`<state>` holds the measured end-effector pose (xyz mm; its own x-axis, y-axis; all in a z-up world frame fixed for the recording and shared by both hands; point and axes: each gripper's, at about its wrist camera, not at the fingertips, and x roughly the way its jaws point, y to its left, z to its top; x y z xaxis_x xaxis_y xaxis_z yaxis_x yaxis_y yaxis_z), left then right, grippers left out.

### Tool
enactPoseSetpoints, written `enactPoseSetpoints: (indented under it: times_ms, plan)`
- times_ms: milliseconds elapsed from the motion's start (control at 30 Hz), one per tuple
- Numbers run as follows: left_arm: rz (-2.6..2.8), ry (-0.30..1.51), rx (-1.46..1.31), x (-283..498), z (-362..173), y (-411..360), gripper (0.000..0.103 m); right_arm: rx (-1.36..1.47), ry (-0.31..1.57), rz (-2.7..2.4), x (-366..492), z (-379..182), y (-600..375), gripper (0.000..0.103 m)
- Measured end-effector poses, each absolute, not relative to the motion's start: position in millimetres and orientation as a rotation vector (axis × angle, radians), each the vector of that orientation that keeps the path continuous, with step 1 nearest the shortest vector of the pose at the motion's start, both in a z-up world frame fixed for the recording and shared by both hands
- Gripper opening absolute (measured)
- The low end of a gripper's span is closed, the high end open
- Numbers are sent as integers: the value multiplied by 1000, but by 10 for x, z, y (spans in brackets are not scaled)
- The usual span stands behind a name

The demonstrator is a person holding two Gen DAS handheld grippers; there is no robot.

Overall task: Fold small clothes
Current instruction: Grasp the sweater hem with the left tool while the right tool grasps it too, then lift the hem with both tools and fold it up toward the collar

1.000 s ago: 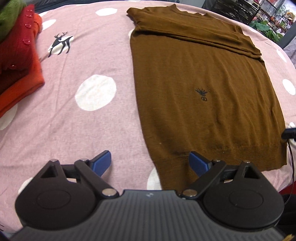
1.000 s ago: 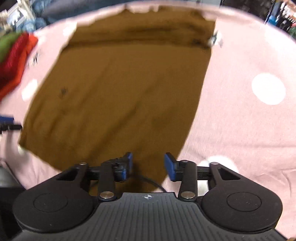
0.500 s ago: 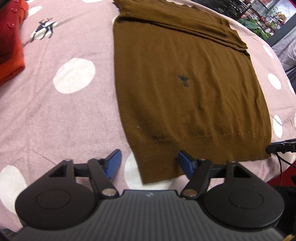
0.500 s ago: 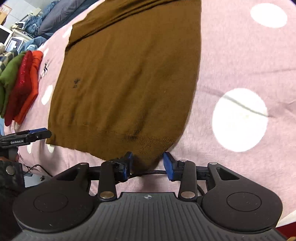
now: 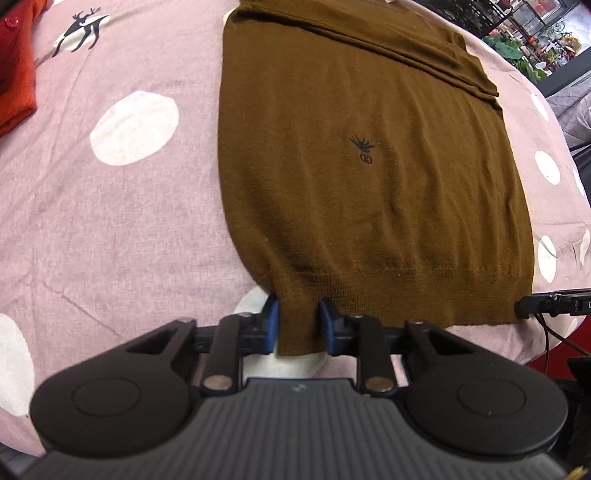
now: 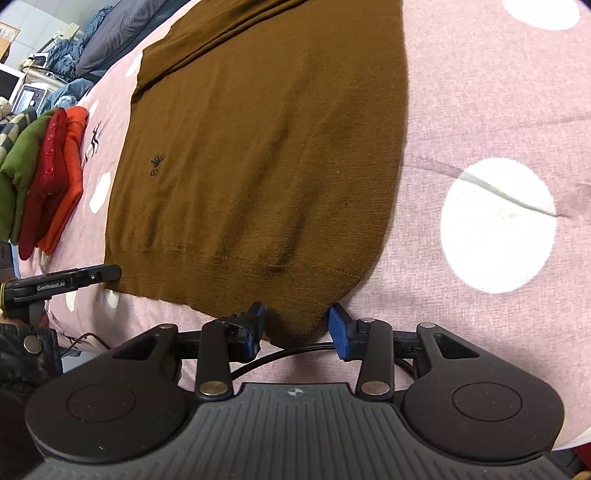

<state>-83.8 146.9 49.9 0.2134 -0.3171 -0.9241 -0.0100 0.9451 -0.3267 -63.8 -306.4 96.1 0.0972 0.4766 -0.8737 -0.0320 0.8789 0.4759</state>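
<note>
The brown knit sweater (image 5: 369, 177) lies flat on the pink dotted cover, sleeves folded across its top, a small dark logo on it, ribbed hem nearest.

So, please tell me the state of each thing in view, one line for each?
Brown sweater: flat on the spotted cover, sleeves folded across the top.
Left tongs: just closing, pinching the sweater's near hem corner.
Right tongs: open, astride the other hem corner.
Clothes pile: folded, stacked.

A pink spotted sheet (image 5: 110, 229) (deer print (image 5: 79, 31)) covers the surface.
</note>
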Motion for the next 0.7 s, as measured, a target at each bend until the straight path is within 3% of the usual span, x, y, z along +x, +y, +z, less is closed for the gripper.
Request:
enactPoseSetpoints:
  times_ms: [100,167,300,467,700]
  plan:
    - [-220,1368,-293,-797,484,1471,18,364,1437,402,-629,957,-3054,58]
    - [-215,1378,-281,-773,478,1446,18,358,1441,411,-626,945,-3059,27]
    - [-210,1381,-267,-742,475,1398,17,378,1450,416,-626,907,-3083,21]
    - [-172,1389,-316,-678,475,1380,5,365,1453,434,-604,917,-3075,13]
    - [-172,1327,-353,-410,703,1253,5,343,1374,474,-446,1100,-3082,10]
